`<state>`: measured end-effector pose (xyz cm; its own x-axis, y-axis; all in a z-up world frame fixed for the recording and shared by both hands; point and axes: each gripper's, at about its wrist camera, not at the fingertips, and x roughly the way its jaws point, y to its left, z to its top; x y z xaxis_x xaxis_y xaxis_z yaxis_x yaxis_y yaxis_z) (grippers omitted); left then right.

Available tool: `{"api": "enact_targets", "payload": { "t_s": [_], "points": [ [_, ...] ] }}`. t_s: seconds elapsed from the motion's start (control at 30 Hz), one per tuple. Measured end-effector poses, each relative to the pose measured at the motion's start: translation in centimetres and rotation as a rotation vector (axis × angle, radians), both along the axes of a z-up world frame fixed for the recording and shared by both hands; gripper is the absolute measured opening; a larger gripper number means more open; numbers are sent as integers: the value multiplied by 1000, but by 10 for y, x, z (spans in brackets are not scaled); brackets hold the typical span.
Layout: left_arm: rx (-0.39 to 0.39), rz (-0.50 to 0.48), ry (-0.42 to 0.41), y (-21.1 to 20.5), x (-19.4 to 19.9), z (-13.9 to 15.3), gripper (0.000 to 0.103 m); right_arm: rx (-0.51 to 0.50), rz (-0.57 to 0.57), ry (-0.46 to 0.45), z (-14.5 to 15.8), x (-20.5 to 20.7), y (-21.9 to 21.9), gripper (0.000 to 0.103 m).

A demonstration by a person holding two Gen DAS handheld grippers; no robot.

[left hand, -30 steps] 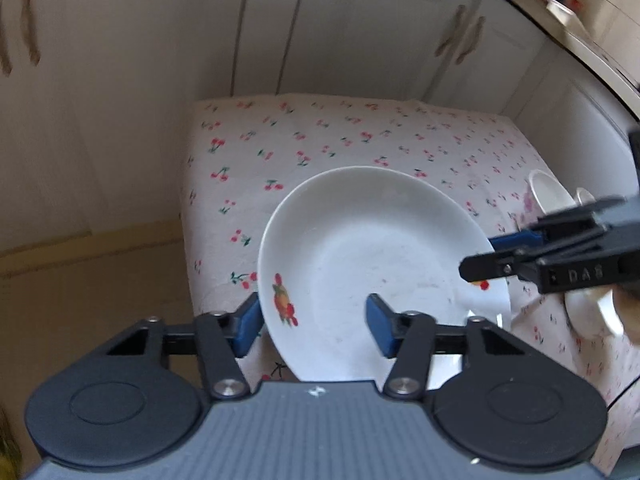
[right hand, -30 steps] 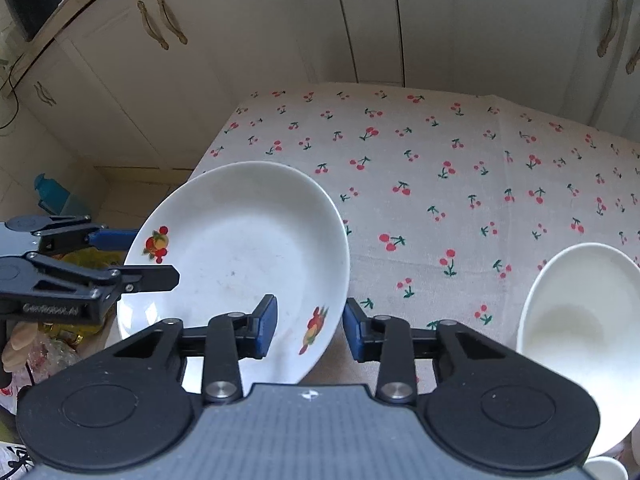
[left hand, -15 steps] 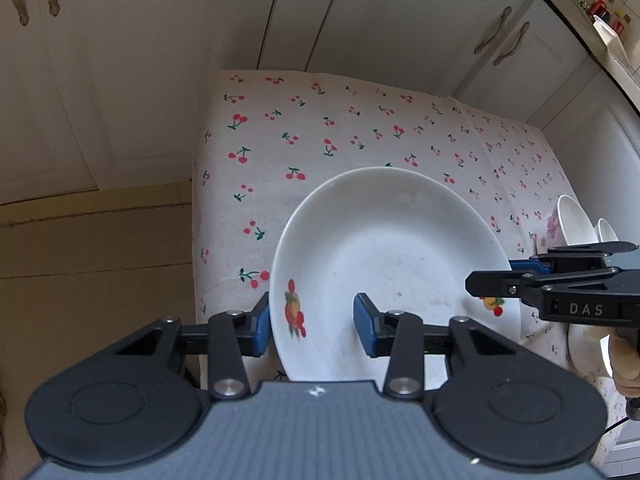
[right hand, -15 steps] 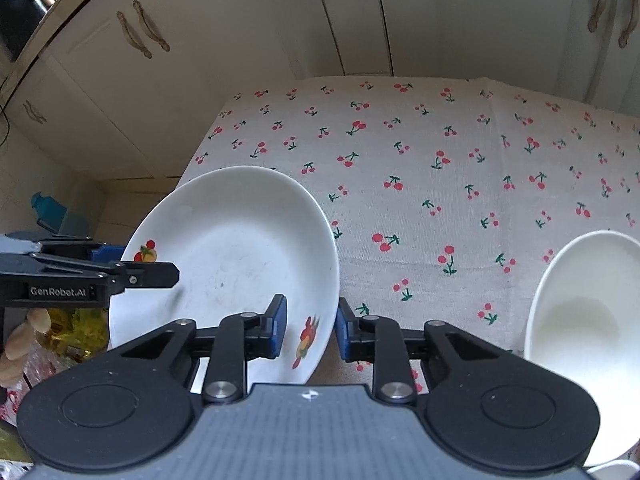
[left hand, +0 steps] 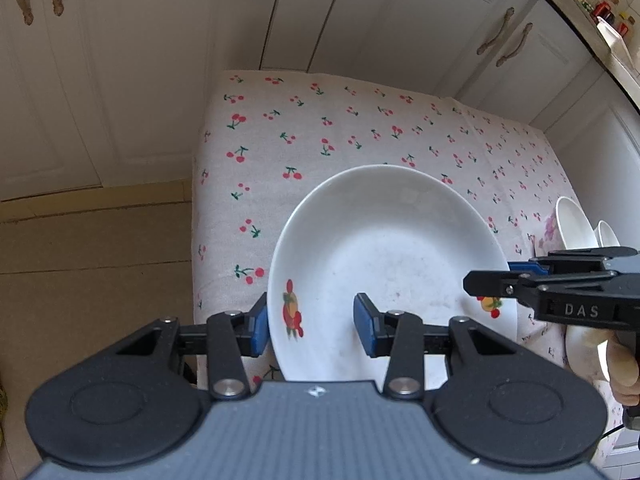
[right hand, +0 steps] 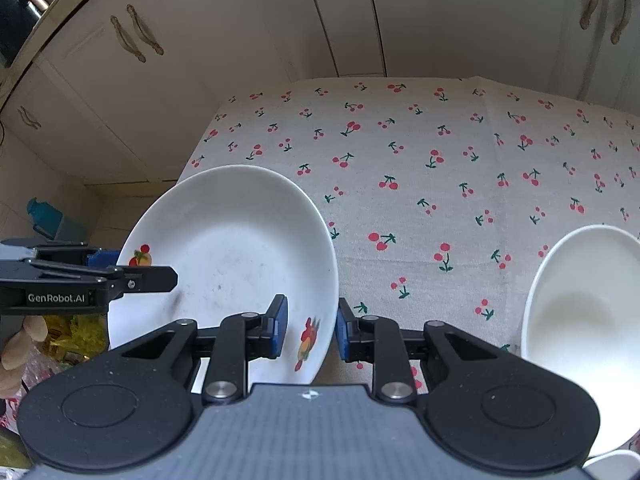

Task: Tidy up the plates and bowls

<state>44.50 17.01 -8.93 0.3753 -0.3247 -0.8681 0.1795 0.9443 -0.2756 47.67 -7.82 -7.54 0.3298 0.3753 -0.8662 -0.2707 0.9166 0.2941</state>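
Note:
A white plate (left hand: 384, 264) with fruit prints sits near the front left corner of the cherry-print table (left hand: 360, 136); it also shows in the right wrist view (right hand: 232, 256). My left gripper (left hand: 312, 324) straddles the plate's left rim, one pad outside and one inside, with a gap at the inner pad. My right gripper (right hand: 310, 326) straddles the plate's right rim the same way, pads close to the rim. Each gripper shows in the other's view, the right gripper (left hand: 516, 280) and the left gripper (right hand: 132, 268) both at the rim.
A white bowl (right hand: 580, 320) stands at the table's right front; more white bowls (left hand: 576, 228) show at the right edge. White cabinets (right hand: 360, 20) line the back. The floor (left hand: 92, 264) drops off left of the table. A yellow bag (right hand: 68, 336) lies low on the left.
Both grippers have narrowed around the plate's rim. Both cameras have tilted, so the table sits a little lower in view.

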Motion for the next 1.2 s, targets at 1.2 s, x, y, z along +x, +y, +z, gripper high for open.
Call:
{"api": "enact_targets", "payload": {
  "t_s": [1.2],
  "points": [
    [-145, 172, -2, 31, -11, -9, 12, 38, -45, -3, 1, -8, -11, 13]
  ]
}}
